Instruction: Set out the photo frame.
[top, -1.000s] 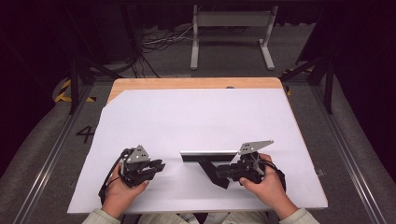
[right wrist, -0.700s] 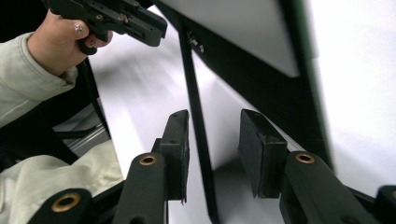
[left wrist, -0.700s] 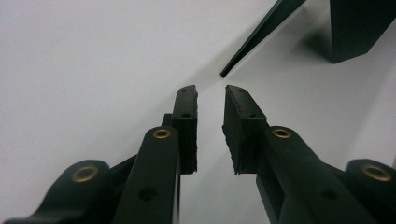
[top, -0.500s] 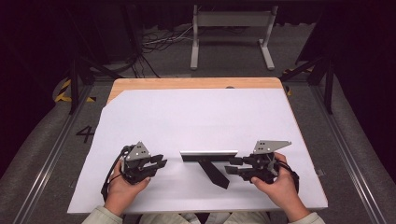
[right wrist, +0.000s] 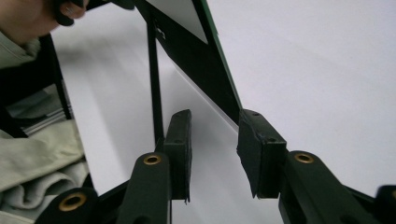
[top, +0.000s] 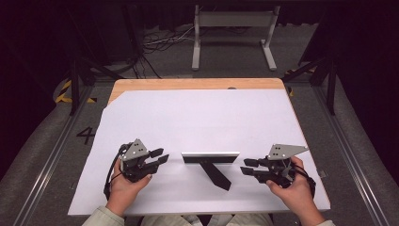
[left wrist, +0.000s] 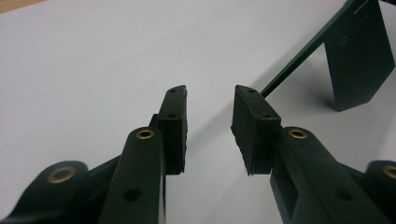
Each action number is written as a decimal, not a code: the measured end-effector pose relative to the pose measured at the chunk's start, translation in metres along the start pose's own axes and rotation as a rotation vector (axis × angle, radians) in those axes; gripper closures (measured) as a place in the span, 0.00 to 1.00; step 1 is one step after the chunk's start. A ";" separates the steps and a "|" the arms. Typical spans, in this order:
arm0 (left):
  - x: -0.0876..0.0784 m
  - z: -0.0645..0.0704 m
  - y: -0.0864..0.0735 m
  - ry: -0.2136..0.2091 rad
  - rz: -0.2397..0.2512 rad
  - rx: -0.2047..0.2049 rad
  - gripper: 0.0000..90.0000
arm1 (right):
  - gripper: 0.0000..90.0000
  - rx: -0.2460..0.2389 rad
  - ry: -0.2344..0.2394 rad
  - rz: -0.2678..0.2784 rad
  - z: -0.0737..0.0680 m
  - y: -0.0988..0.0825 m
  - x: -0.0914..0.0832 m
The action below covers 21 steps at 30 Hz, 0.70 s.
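Picture frame (top: 210, 158) stands upright between both parted, empty hand-held grippers, left (top: 157, 156) and right (top: 248, 166).

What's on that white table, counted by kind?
Frame, standing on its black prop: 1
Grippers, left and right, both open and apart from the frame: 2
Total: 3
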<state>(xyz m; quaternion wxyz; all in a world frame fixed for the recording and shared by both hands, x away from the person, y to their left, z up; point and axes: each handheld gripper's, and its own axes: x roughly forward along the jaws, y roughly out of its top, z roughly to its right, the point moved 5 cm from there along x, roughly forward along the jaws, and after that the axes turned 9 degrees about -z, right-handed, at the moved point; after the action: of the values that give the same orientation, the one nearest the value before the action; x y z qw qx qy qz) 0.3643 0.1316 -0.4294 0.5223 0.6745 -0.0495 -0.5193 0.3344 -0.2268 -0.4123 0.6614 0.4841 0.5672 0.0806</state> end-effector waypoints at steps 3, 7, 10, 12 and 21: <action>0.002 -0.002 0.002 -0.006 0.002 -0.011 0.75 | 0.89 0.012 -0.007 -0.035 0.001 -0.005 0.002; 0.008 -0.005 0.004 -0.014 -0.002 -0.031 0.79 | 0.97 0.022 -0.027 -0.062 0.003 -0.011 0.010; 0.013 -0.008 0.005 -0.015 -0.012 -0.042 0.81 | 1.00 0.024 -0.037 -0.079 0.005 -0.013 0.020; 0.015 -0.009 0.005 -0.014 -0.015 -0.050 0.82 | 1.00 0.017 -0.045 -0.091 0.006 -0.015 0.027; 0.012 -0.008 0.005 0.001 -0.006 -0.047 0.83 | 1.00 0.010 -0.053 -0.133 0.008 -0.016 0.053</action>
<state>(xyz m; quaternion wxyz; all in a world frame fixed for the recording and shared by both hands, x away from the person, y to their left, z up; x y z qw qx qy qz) 0.3781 0.1278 -0.4341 0.5363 0.6624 -0.0350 -0.5218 0.3523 -0.2049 -0.4606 0.6774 0.4507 0.5810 0.0207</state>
